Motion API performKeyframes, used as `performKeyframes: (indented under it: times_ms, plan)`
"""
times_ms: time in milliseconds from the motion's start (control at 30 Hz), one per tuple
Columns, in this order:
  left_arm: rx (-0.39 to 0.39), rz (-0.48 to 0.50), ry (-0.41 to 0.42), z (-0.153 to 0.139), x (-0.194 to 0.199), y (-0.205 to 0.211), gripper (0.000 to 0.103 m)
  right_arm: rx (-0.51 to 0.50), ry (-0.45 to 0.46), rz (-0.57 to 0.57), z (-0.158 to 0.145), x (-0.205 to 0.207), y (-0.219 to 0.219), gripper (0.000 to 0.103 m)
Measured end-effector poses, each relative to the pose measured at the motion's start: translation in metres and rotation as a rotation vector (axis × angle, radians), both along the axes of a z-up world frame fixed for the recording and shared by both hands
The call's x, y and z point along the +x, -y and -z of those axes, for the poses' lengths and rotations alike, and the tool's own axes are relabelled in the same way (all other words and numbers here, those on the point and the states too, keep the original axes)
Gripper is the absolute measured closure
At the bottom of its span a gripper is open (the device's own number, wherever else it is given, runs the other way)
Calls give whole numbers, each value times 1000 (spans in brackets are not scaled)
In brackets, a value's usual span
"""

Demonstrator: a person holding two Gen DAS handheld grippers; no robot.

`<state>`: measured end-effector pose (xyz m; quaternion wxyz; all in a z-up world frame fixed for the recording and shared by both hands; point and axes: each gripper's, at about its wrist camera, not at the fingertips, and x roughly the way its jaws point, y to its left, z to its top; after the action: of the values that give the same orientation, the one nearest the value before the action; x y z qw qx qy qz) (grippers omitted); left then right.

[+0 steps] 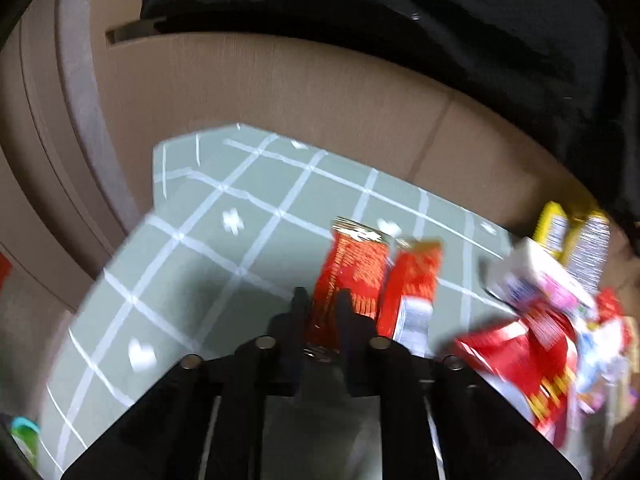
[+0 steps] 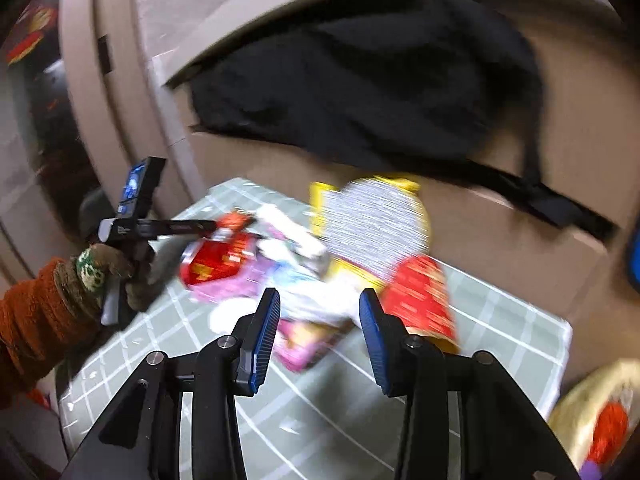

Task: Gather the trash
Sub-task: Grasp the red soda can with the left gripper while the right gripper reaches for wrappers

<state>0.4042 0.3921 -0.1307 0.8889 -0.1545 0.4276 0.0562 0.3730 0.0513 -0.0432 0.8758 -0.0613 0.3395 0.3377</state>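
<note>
My left gripper (image 1: pixel 322 300) is shut on a red and gold snack wrapper (image 1: pixel 352 264), whose upper part sticks out past the fingertips above the green checked tablecloth (image 1: pixel 224 280). A second red packet (image 1: pixel 412 284) hangs right beside it. In the right wrist view a gloved hand (image 2: pixel 100 272) holds the left gripper (image 2: pixel 228 224) at the left end of the trash pile. My right gripper (image 2: pixel 320 308) stands open over the cloth, its blue pads (image 2: pixel 264 336) bare. Beyond them lie a pink wrapper (image 2: pixel 304 344), a red bag (image 2: pixel 420 300) and a yellow packet (image 2: pixel 372 224).
A black garment (image 2: pixel 360 80) lies over the beige furniture behind the table. More wrappers and a white carton (image 1: pixel 532 268) are heaped at the right of the left wrist view. A yellowish bag (image 2: pixel 600 420) sits off the table's right edge. Bare cloth (image 2: pixel 360 420) lies under my right gripper.
</note>
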Motion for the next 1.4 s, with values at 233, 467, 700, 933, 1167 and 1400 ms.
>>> performKeyframes:
  times_ms: [233,467,700,933,1167,1400]
  plan:
    - [-79,13,63,-22,-76,2,100,-34,-52,-147,7,23,-92,64]
    - [-81,70,104,-44,-125,1,98,-175,-44,-153,33,72,-172,67]
    - [-190,50,188,-53,-151,-16,65,-172,-173,-182,57,61,-159,71]
    - [-248,202,215,-52,-135,36,53,-76,-141,-147,43,3,-98,72]
    - [-83,175,202,-44,-135,85,49,31,29,28,-4,-6,-30,69]
    - [-145,88,60,-11,-107,86,48,51,18,28,-1,-4,-23,69]
